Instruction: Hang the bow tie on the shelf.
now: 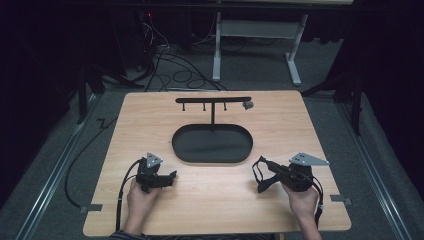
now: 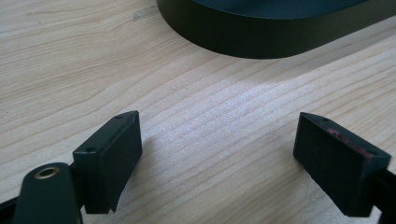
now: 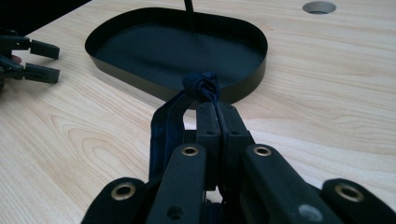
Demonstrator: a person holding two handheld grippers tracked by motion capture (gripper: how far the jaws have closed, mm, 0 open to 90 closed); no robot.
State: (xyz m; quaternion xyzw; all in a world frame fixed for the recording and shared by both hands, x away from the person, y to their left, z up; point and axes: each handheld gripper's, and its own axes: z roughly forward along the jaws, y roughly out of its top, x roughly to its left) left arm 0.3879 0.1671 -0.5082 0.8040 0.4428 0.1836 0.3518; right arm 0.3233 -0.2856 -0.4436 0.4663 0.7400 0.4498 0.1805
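Observation:
My right gripper is shut on a dark blue fabric band. The band's knotted end bunches just past the jaw tips and a loop hangs down their left side. In the high view this gripper lies low over the table's front right, and the band droops from it. A black oval tray sits mid-table, with a black T-shaped hook stand rising from its far rim. My left gripper rests at the front left, open, with bare wood between its jaws. The tray's wall is just ahead of it.
The wooden table has a round cable hole near the stand's right end. Cables trail off the table's left side to the carpet. A white desk frame stands on the floor beyond the table.

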